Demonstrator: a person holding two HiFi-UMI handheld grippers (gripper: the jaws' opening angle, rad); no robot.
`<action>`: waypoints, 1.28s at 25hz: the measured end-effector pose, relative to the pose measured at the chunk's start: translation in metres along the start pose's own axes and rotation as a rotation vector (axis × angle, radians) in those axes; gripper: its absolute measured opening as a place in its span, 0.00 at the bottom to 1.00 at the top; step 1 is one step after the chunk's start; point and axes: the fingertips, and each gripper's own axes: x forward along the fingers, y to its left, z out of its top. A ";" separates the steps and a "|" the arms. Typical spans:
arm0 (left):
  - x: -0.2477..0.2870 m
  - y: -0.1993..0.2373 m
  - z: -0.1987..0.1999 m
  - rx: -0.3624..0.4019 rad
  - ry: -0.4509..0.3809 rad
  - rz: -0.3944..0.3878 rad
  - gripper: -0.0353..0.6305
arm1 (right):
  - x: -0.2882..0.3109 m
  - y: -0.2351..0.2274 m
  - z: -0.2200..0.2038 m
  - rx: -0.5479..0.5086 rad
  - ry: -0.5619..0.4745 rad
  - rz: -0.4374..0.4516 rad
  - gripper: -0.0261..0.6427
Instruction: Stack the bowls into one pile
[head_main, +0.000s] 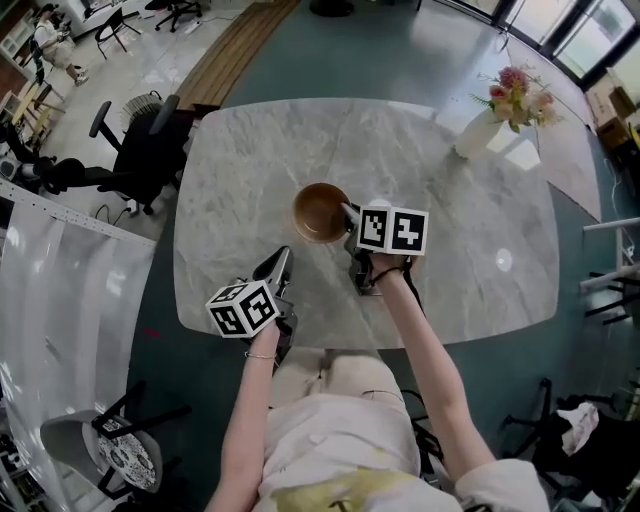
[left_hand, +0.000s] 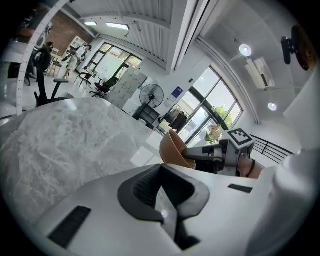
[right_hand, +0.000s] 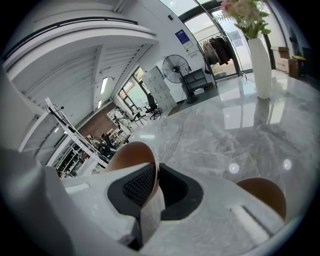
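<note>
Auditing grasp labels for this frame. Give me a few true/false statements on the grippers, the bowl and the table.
1. The right gripper is shut on the rim of the brown bowl. True.
2. The left gripper also holds a bowl. False: nothing is between its jaws.
3. A white vase of flowers stands upright on the table. True.
4. The table top is bare wood. False: it is grey, marble-patterned.

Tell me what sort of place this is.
Probably an open-plan office or shared workspace. An office chair stands beside the big marble table, and beyond the table are a standing fan and tall windows.
</note>
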 end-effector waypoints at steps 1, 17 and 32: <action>0.002 -0.004 -0.001 0.005 0.003 -0.003 0.05 | -0.006 -0.004 0.001 0.003 -0.003 -0.002 0.08; 0.040 -0.076 -0.040 0.021 0.037 -0.024 0.05 | -0.081 -0.091 -0.010 0.028 0.030 -0.037 0.08; 0.056 -0.111 -0.085 0.012 0.084 -0.027 0.05 | -0.102 -0.145 -0.036 0.002 0.073 -0.108 0.08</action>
